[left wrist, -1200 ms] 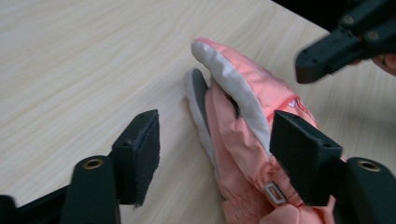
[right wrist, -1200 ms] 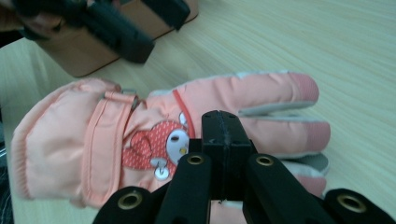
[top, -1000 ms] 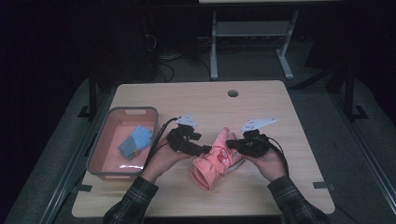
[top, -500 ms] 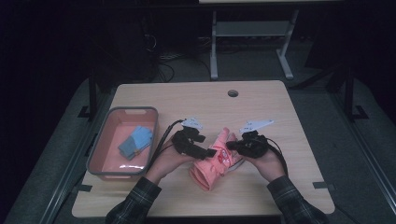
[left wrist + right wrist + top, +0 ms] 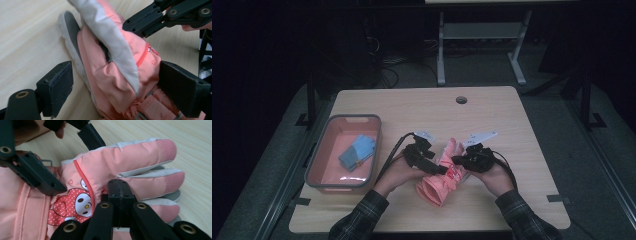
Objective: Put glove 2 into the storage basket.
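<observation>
Right gripper [image 5: 117,195] has its jaws clamped on the pink glove [image 5: 443,172] on the worktop [image 5: 512,120], left gripper [image 5: 120,87] jaws apart around its palm.

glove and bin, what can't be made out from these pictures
- Glove cuff opening: cut off by the bottom edge in the left gripper view, too small in the high view.
- Whether the right gripper, jaws pressed together, pinches fabric: its own jaws hide the spot.
- Glove's underside: against the table.
- Blue item in the bin: too small and dim in the high view to identify.
</observation>
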